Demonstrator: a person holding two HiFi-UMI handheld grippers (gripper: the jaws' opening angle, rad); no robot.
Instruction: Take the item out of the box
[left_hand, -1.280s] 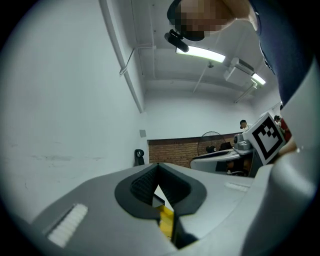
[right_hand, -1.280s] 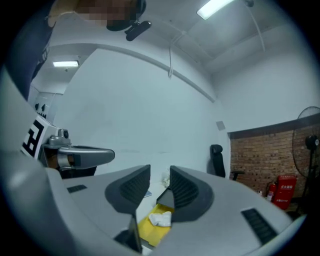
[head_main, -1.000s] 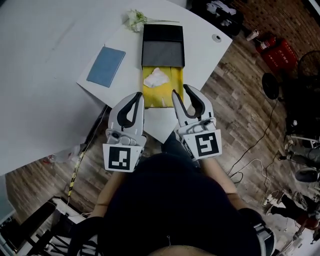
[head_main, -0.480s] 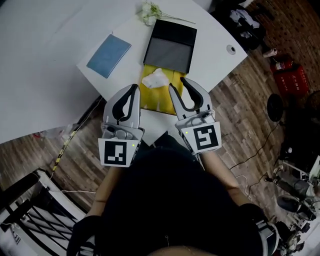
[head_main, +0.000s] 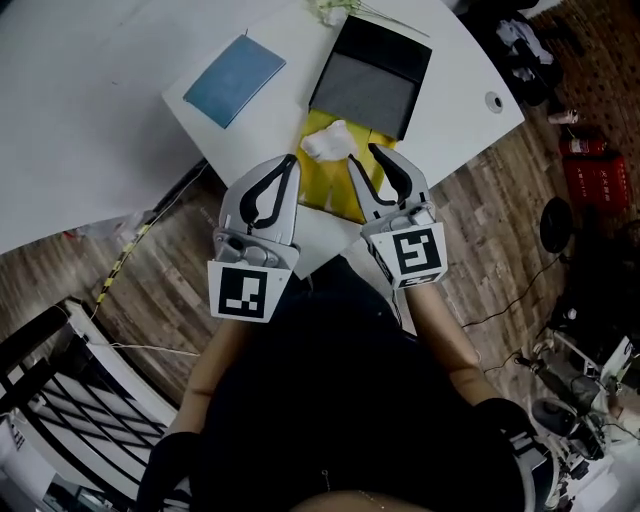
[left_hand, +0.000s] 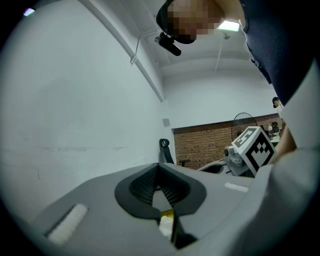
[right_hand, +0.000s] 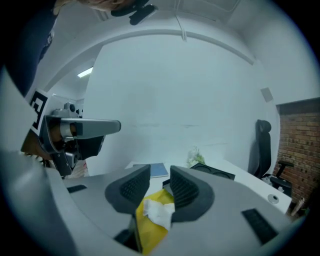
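Observation:
A black box (head_main: 370, 75) with a grey inside lies on the white table (head_main: 120, 40). At its near end lies a yellow pack (head_main: 322, 185) with a crumpled white tissue (head_main: 325, 142) on top. My left gripper (head_main: 290, 160) hovers at the pack's left edge, fingertips touching, holding nothing. My right gripper (head_main: 362, 155) hovers at the pack's right edge, with a narrow empty gap between its jaws. In the right gripper view the pack (right_hand: 150, 225) and tissue (right_hand: 160, 212) show below the jaws (right_hand: 159, 168). In the left gripper view the pads (left_hand: 158, 165) meet.
A blue notebook (head_main: 235, 80) lies left of the box, and a sprig of flowers (head_main: 335, 10) behind it. A small round cap (head_main: 493, 100) sits near the table's right edge. The table corner ends just under my grippers; wooden floor (head_main: 470, 230) with cables lies beyond.
The head view has swung, so the table and box now sit higher and more tilted. Both grippers stay at the yellow pack's near end with their jaws as before.

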